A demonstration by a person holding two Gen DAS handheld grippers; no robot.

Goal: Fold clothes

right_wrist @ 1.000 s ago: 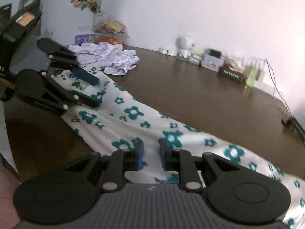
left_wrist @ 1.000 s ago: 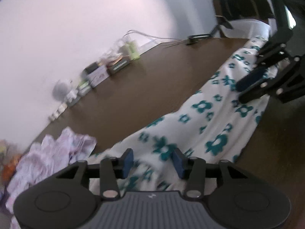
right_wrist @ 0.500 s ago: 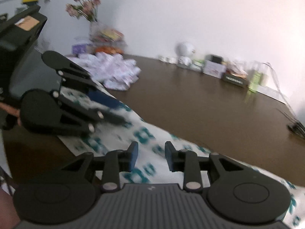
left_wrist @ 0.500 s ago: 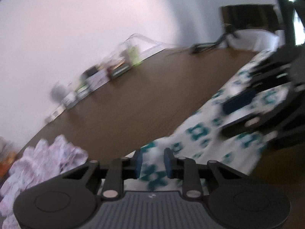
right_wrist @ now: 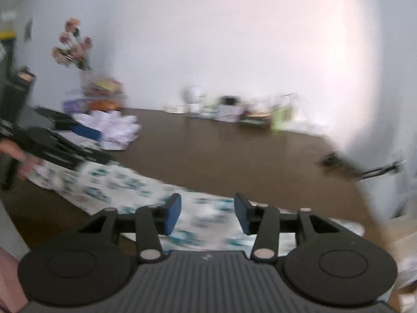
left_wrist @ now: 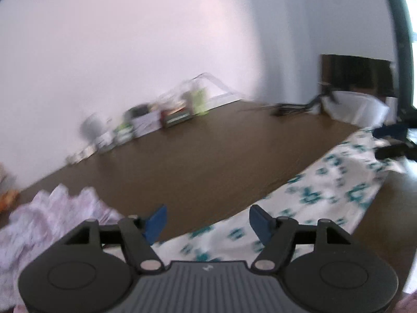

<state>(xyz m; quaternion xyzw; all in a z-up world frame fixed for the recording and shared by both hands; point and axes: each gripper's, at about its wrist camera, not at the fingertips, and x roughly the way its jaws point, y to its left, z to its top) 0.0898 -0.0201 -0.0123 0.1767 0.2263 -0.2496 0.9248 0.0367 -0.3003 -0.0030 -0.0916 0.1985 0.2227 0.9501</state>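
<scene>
A long white garment printed with teal flowers (left_wrist: 325,198) is laid as a narrow strip along the near edge of the dark wooden table (left_wrist: 208,156), running from the lower centre of the left wrist view up to the right edge, and from the left side to the lower centre of the right wrist view. The left gripper (left_wrist: 207,220) is seen with its jaws opening; nothing is pinched between the blue pads, the cloth lying below and beyond them. The right gripper (right_wrist: 207,214) is likewise opening, with the floral fabric visible underneath the gap but not clamped by the pads (both frames are blurred, so fine contact cannot be judged with certainty). A second, crumpled pale garment (left_wrist: 47,214) is heaped at the lower left of the left wrist view, and small boxes and bottles (left_wrist: 156,117) are lined up along the wall at the far side. The step in hand is judged to be a release and re-grip between folds. It would be done well if each end of the strip were taken at matching corners, the cloth were kept taut between the two grippers, and the edges were aligned before being laid down, so that no crease is trapped.
</scene>
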